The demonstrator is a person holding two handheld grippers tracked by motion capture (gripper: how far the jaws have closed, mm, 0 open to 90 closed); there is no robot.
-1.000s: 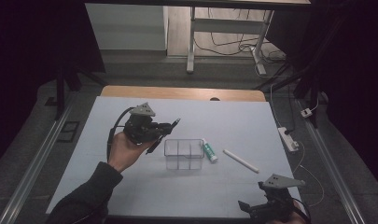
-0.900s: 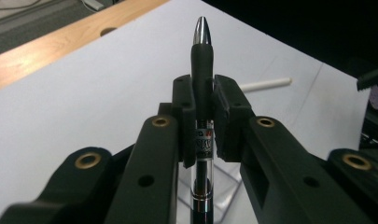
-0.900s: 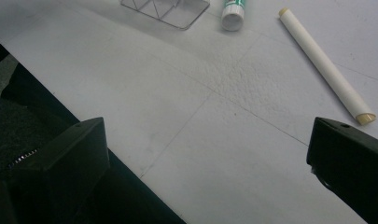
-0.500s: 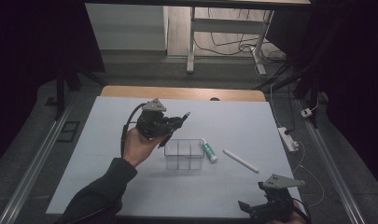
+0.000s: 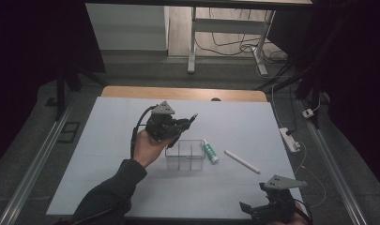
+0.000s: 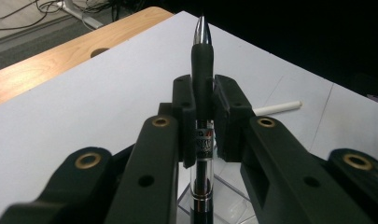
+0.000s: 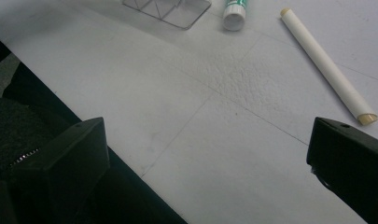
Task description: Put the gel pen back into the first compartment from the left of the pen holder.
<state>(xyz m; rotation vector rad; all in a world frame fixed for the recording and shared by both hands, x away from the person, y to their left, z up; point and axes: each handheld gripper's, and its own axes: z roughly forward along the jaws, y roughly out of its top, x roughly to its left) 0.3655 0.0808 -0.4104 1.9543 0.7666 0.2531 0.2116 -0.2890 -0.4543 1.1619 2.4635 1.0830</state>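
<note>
My left gripper (image 5: 190, 119) (image 6: 203, 105) is shut on a black pen (image 6: 201, 70), held in the air just above and left of a clear plastic box (image 5: 185, 154). The pen's silver tip (image 5: 195, 115) points away to the right. A white tube with a green label (image 5: 209, 151) (image 7: 234, 11) lies against the box's right side. Further right lies a white stick (image 5: 242, 161) (image 7: 326, 65). My right gripper (image 5: 253, 208) (image 7: 205, 154) rests open at the table's front right edge, nothing between its jaws.
The white table top (image 5: 108, 140) is backed by a wooden strip (image 5: 178, 93) with a hole in it. A power strip (image 5: 289, 138) lies off the right edge. Metal rails run along both sides of the table.
My left gripper has carried the pen rightward and slightly farther back, now over the clear box's left rear corner. The right gripper has stayed still.
</note>
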